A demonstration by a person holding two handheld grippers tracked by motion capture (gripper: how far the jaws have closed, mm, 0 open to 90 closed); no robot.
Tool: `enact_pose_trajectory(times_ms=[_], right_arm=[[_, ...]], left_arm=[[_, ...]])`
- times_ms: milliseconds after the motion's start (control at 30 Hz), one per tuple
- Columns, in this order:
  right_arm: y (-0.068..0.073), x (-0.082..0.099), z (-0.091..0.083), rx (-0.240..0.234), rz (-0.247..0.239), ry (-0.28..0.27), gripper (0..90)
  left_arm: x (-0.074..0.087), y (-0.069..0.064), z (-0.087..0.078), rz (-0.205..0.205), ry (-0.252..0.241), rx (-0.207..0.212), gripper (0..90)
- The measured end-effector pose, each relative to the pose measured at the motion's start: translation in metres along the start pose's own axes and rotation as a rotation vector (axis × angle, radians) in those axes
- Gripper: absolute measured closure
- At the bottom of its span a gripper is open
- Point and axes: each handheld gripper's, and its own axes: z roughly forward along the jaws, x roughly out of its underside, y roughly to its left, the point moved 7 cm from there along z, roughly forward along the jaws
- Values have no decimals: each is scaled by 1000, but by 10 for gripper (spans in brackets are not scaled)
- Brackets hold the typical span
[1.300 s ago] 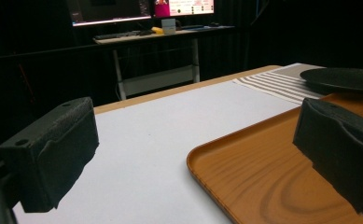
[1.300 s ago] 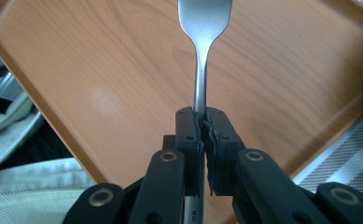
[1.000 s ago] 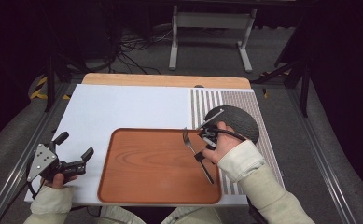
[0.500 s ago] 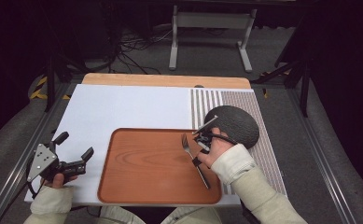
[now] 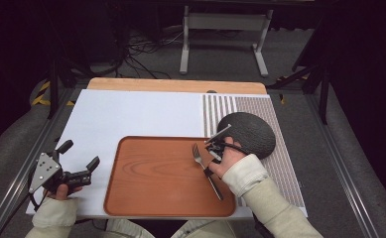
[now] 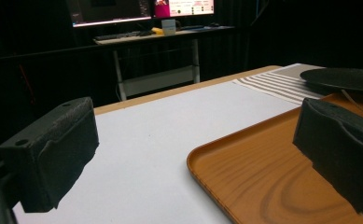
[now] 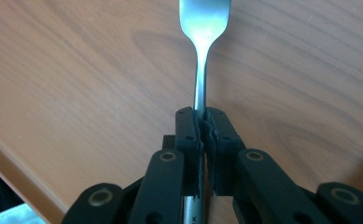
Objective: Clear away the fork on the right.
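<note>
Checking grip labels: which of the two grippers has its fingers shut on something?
The right gripper: its fingers clamp the fork over the wooden tray. The left gripper sits beside the tray, fingers apart, empty.

Overhead forward-down view, two close views sharing tray

Cream knitted sleeves with ribbed cuffs cover both forearms. The left gripper is black, topped by a grey three-cornered plate with dark holes. The right gripper has black jaws, brass-coloured rivets and a black cable
</note>
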Motion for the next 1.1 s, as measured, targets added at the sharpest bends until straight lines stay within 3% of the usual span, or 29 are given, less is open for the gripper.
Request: enact_pose_trajectory(times_ms=[633, 1000, 1067, 1100], right_arm=[[-2, 2, 10, 6, 22, 23, 831], [0, -1, 2, 7, 14, -11, 734], [0, -3, 0, 6, 2, -36, 671], [1, -6, -1, 0, -3, -61, 597]], left_arm=[[0, 0, 0, -3, -1, 1, 5], [0, 0, 0, -2, -1, 1, 5], [0, 0, 0, -2, -1, 1, 5], [0, 0, 0, -2, -1, 1, 5]])
